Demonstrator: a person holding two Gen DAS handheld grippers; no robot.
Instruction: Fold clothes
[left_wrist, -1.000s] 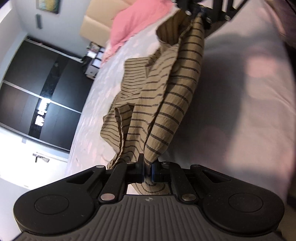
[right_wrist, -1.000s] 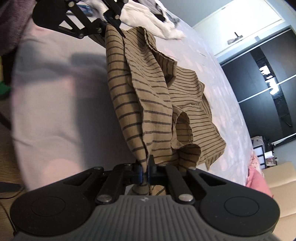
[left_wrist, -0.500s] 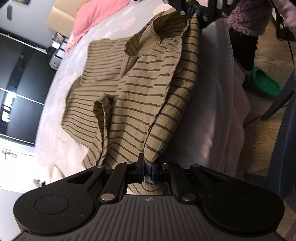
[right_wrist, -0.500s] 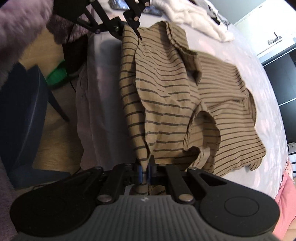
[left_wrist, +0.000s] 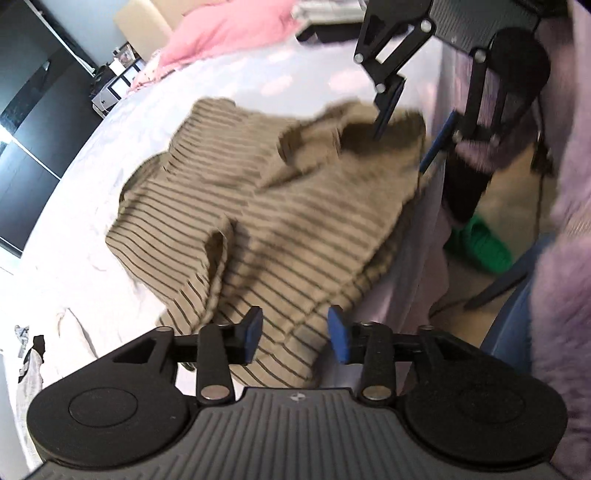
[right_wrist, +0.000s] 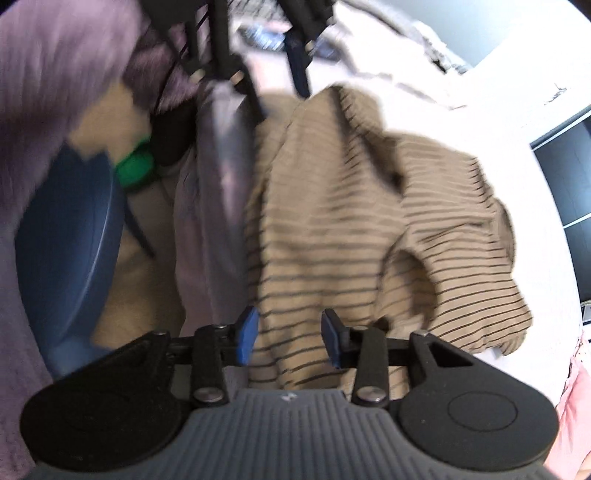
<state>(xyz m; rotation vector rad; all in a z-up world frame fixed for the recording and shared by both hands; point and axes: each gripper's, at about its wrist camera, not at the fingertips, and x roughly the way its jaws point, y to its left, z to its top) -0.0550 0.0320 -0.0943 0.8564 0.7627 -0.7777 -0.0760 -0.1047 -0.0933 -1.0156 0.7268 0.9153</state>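
Note:
A tan shirt with dark stripes (left_wrist: 280, 221) lies spread and rumpled on the pale bed (left_wrist: 110, 155), near the bed's edge; it also shows in the right wrist view (right_wrist: 369, 229). My left gripper (left_wrist: 295, 334) is open and empty just above the shirt's near end. My right gripper (right_wrist: 290, 336) is open and empty above the shirt's other end. Each gripper shows in the other's view, the right one (left_wrist: 413, 122) and the left one (right_wrist: 280, 85), both open over the shirt's edge.
A pink pillow (left_wrist: 229, 29) lies at the bed's head. White clothes (right_wrist: 399, 48) lie at the other end. Beside the bed are a blue chair (right_wrist: 70, 229), a green slipper (left_wrist: 480, 247) and the person's purple fleece sleeve (left_wrist: 565, 184). Dark wardrobe doors (left_wrist: 26, 122) stand beyond.
Both grippers were shut on the shirt's edge and held it up. Now both have opened and let go, and the shirt has dropped onto the bed.

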